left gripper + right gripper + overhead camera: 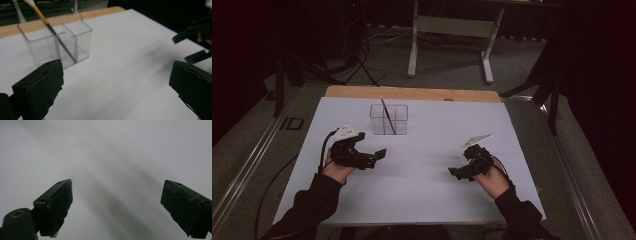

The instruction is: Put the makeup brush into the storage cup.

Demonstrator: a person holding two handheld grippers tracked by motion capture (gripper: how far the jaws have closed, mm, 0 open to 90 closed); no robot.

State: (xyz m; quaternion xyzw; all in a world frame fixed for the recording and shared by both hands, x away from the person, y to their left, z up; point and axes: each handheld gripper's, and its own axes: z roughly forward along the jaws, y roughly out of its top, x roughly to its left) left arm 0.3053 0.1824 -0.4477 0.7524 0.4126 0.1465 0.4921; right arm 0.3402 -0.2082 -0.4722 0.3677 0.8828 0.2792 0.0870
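A clear plastic holder (388, 120) with several compartments stands on the white table top (422, 195), towards the back. A thin brush (386, 116) leans inside it, its pale end up. My left gripper (377, 156) hovers at the table's left, just in front of the holder, open and empty. In the left gripper view the holder (75, 40) and the brush (47, 23) lie ahead and left of the wide-apart jaws of my left gripper (115, 75). My right gripper (459, 173) is at the right front, open over bare table, as the right gripper view (117, 192) confirms.
A wooden strip (412, 93) edges the table's far side. Beyond it on the carpet stand a white desk frame (451, 30) and dark stand legs (357, 65). The right gripper's fingers (195, 33) show at the right edge of the left gripper view.
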